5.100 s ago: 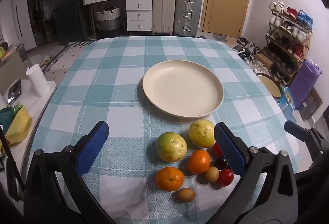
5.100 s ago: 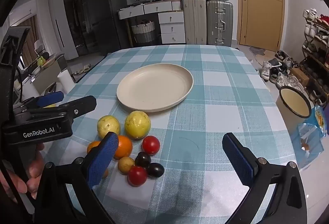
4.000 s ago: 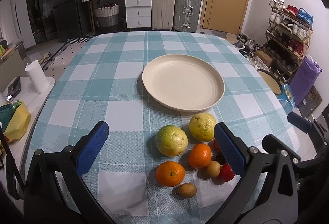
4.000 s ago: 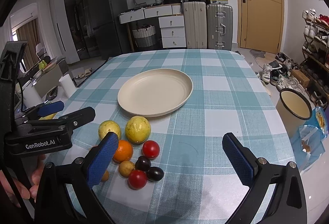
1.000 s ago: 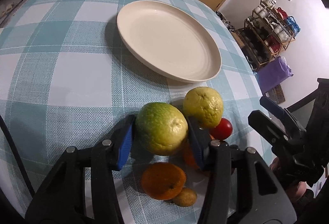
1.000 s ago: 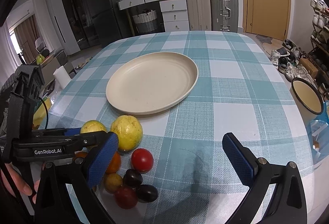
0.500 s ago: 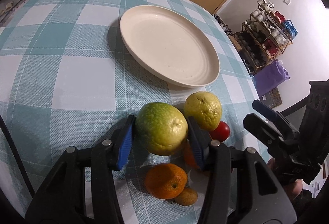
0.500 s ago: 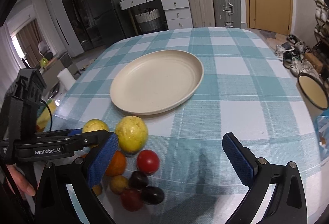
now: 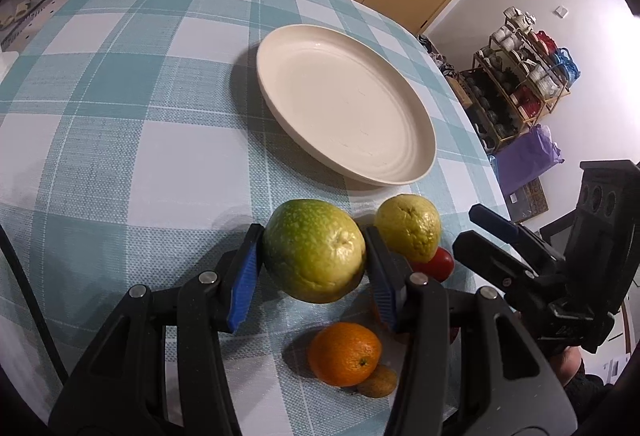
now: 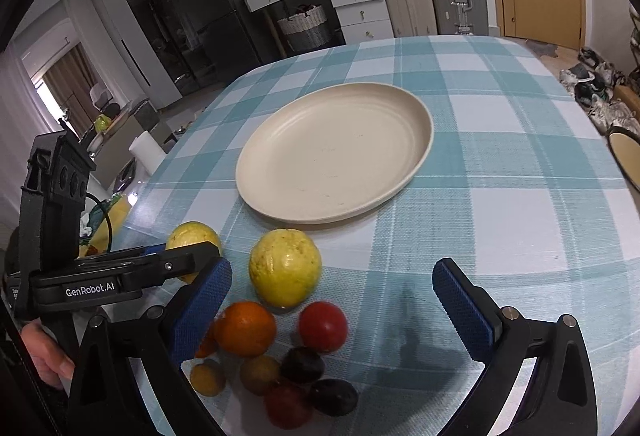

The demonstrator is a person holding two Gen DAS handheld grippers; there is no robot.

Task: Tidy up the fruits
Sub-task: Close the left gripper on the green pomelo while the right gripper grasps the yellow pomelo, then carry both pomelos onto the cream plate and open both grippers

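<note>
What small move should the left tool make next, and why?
Probably carry the green-yellow fruit forward over the plate: the left tool is clamped on it, seemingly raised off the cloth, and the plate holds nothing yet.

"GenRobot.AI" stands in white letters on the black left gripper point(image 10: 192, 256) body, at the lower left of the right wrist view.

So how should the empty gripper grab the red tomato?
Probably from above, pads on its widest part. The tomato is round, so a low grip may slip. The yellow fruit sits behind it, an orange on one side and a dark fruit in front. The right gripper is open wide enough.
</note>
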